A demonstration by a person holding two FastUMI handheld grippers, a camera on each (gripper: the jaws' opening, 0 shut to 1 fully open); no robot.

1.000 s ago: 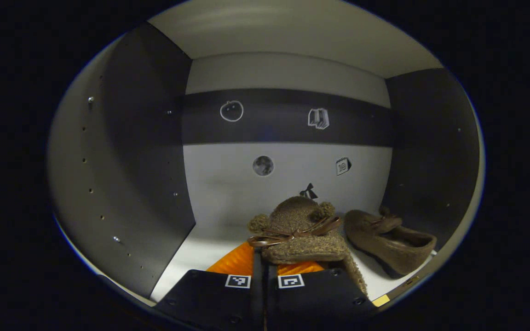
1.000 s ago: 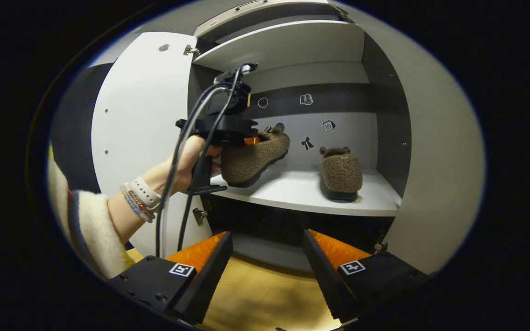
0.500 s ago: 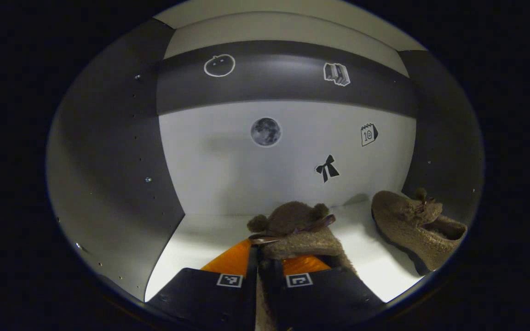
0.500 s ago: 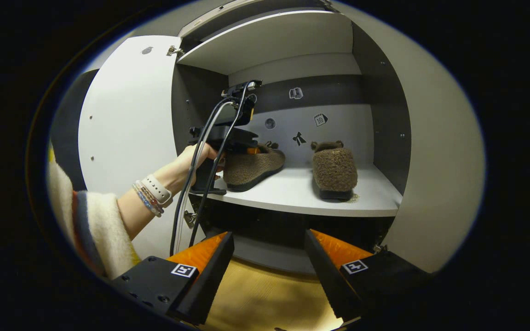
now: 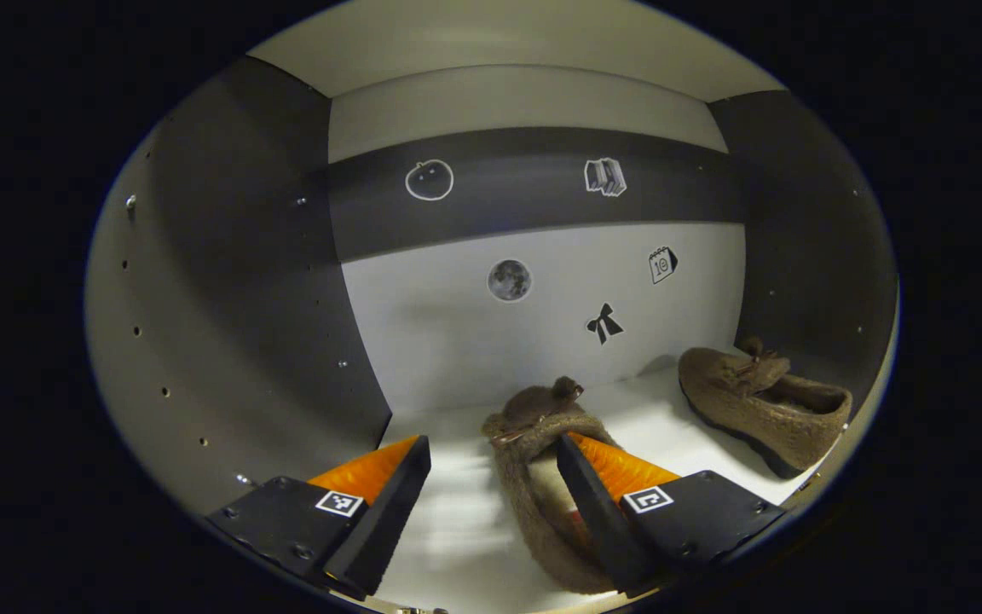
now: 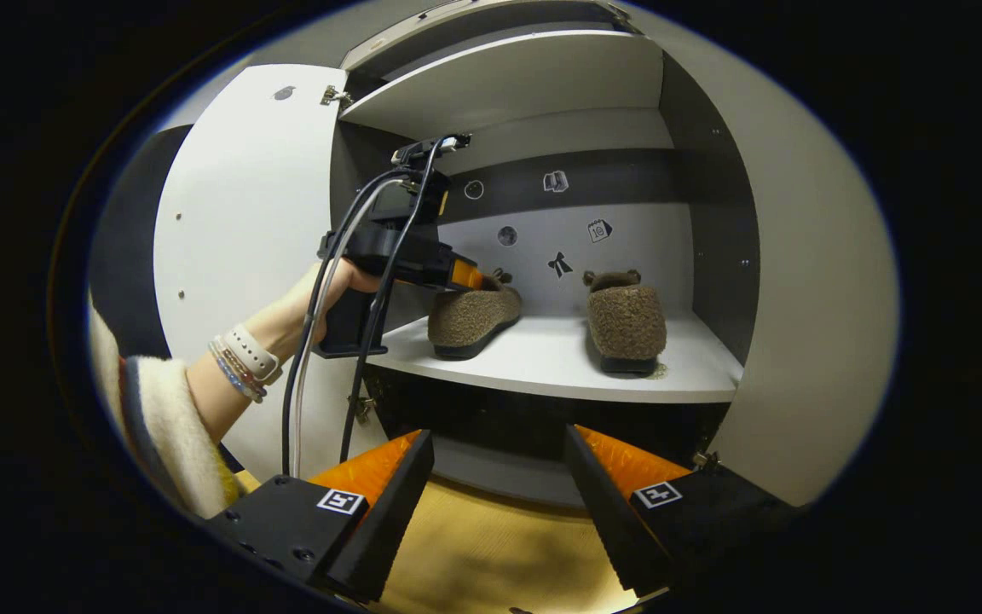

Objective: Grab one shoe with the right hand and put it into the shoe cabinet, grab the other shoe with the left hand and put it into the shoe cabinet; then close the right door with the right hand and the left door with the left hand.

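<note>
Two brown fuzzy shoes stand on the white shelf point(image 6: 559, 362) of the shoe cabinet. The left shoe point(image 5: 534, 465) point(image 6: 470, 314) rests flat, its heel end between the spread fingers of my left gripper point(image 5: 491, 482), close against the right finger point(image 5: 597, 486). That gripper is open and grips nothing. The right shoe point(image 5: 764, 405) point(image 6: 627, 317) stands apart near the right wall. In the right gripper view a hand holds the left gripper point(image 6: 470, 278) at the left shoe's heel. My right gripper point(image 6: 498, 503) hangs open and empty, in front of the cabinet and below the shelf.
Both cabinet doors stand open: the left door point(image 6: 235, 239) behind the person's arm and sleeve point(image 6: 167, 426), the right door point(image 6: 806, 298) at the right. Cables point(image 6: 346, 281) trail from the left gripper. A dark lower compartment point(image 6: 499, 418) lies under the shelf, above the wooden floor point(image 6: 491, 563).
The left gripper set the shoe down on the shelf, opened its fingers and drew back a little. The right gripper stayed open in front of the cabinet.
</note>
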